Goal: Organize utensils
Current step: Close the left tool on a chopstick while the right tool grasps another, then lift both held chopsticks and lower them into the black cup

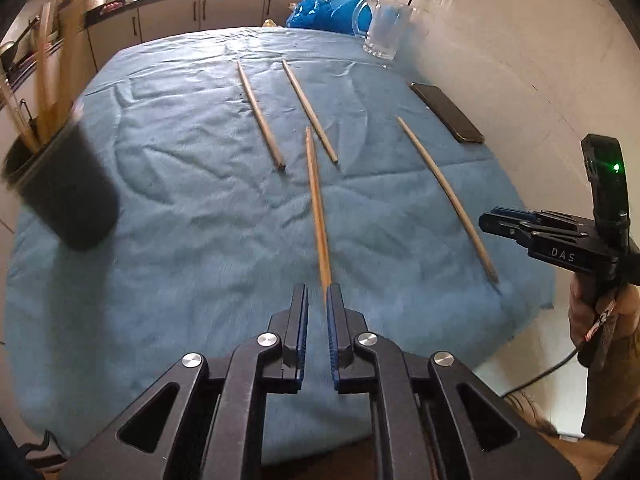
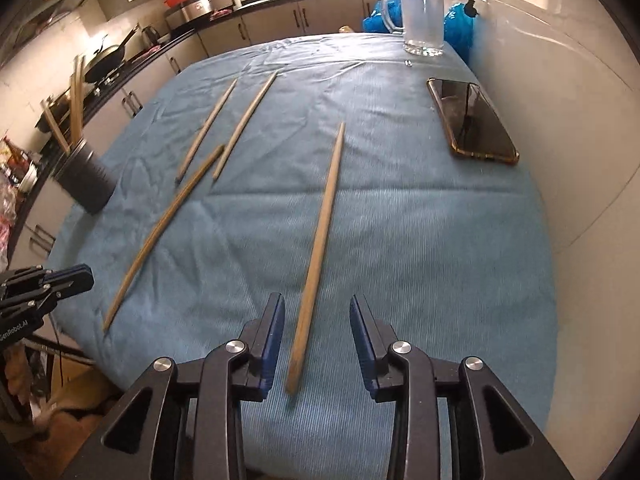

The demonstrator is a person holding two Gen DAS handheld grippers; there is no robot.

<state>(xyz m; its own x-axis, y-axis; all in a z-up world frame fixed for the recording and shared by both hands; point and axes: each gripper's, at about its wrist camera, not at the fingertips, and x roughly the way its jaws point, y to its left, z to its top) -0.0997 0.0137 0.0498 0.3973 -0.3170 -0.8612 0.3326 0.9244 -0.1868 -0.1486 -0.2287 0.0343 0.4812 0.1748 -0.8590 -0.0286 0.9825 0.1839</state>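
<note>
A kitchen table under a blue cloth (image 2: 400, 240) stands against a white wall (image 2: 560, 140) on the right, with counters and a window beyond its far end; the cloth's near and left edges drop off to the floor, and its middle lies mostly bare. A dark cup (image 1: 64, 188) of sticks stands at the left edge; a phone (image 2: 472, 120) and a glass mug (image 2: 422, 16) lie along the wall side. Four chopsticks lie on the cloth, all running roughly near-to-far, thin tips away. Two (image 1: 260, 116) (image 1: 310, 112) lie side by side further out. The left gripper (image 1: 318, 300) is nearly closed, its pads at the thick end of a third stick (image 1: 316, 200), though whether they press it I cannot tell. The right gripper (image 2: 318, 316) stands released, jaws apart, the fourth stick (image 2: 320, 248) lying free between them.
</note>
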